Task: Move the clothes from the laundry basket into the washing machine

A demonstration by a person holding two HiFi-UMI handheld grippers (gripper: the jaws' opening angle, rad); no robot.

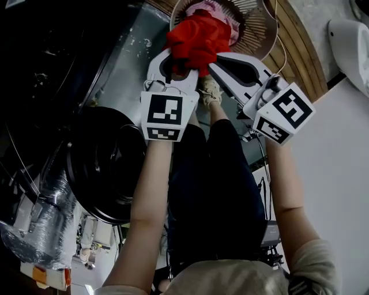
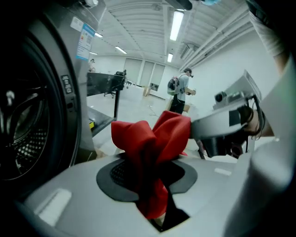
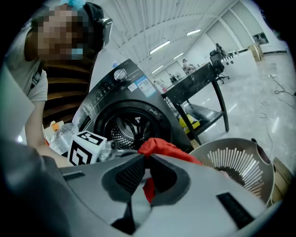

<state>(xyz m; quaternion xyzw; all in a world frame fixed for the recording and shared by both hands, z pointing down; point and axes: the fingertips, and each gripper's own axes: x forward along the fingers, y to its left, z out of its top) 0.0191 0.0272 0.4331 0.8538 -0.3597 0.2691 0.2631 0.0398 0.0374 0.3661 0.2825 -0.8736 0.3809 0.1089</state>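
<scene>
A red garment hangs lifted above the round slatted laundry basket, where a pink garment still lies. Both grippers hold the red piece. My left gripper is shut on its left side, and in the left gripper view the cloth bunches up between the pads of that gripper. My right gripper pinches the right side; its own view shows the jaws closed with red cloth squeezed between them. The washing machine's open drum lies to the left.
The drum opening faces the basket. A black table on a stand is behind them. Plastic-wrapped items lie beside the machine. A person stands far off in the hall.
</scene>
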